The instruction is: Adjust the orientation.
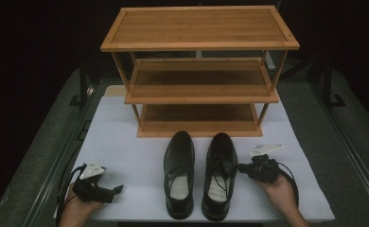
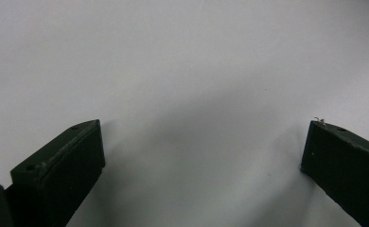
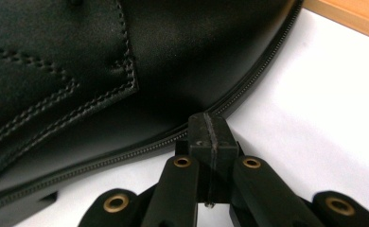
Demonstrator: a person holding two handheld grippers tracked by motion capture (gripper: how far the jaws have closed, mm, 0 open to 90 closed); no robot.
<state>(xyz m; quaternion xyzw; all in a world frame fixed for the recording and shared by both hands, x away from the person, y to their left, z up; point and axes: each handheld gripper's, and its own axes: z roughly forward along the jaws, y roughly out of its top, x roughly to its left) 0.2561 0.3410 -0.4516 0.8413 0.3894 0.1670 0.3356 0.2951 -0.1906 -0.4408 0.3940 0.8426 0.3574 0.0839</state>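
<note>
a pair of black leather lace-up shoes (image 1: 199, 175) stands side by side on the white table (image 1: 126, 142), in front of a three-tier bamboo shoe rack (image 1: 199, 71) whose shelves are bare, so nothing looks stowed yet. the right gripper (image 1: 241, 167), jaws clenched with nothing between them, touches the right shoe's side. the left gripper (image 1: 118, 188) rests apart, jaws released.

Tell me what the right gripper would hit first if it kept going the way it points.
Most likely the right-hand black shoe: the right gripper, jaws shut, points at its outer side just above the sole's edge, very near it or already touching.
</note>
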